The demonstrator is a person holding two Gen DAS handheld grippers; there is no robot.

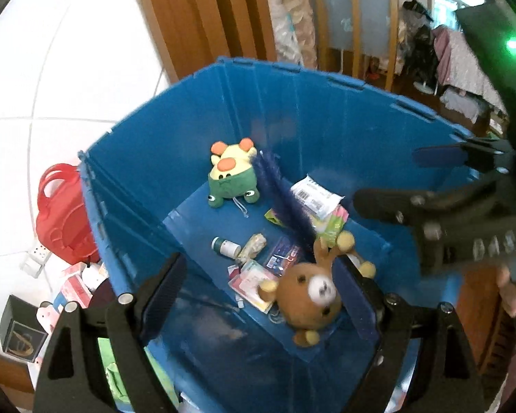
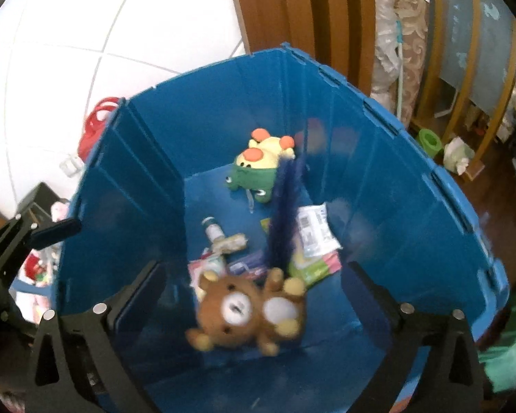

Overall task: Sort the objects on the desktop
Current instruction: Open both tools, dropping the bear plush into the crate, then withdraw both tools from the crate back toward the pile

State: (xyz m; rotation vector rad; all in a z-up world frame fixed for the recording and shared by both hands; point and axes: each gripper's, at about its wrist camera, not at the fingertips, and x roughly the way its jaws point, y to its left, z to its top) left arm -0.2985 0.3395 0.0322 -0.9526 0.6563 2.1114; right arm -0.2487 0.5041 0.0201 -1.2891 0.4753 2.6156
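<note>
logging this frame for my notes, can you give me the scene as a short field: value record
container: blue plastic bin, open top
soft toys in bin: brown teddy bear at the near end; yellow and green frog plush at the far end
other contents: dark blue feather, small white bottle, barcoded packet, green and pink packs
left gripper: open, empty, above bin
right gripper: open, empty, above bin
outside bin: red bag on white tiled floor

Brown teddy bear (image 2: pixel 247 313), blurred, apparently on its back, in blue bin (image 2: pixel 378 158) near front wall; frog plush (image 2: pixel 258 168) by rear wall.
</note>
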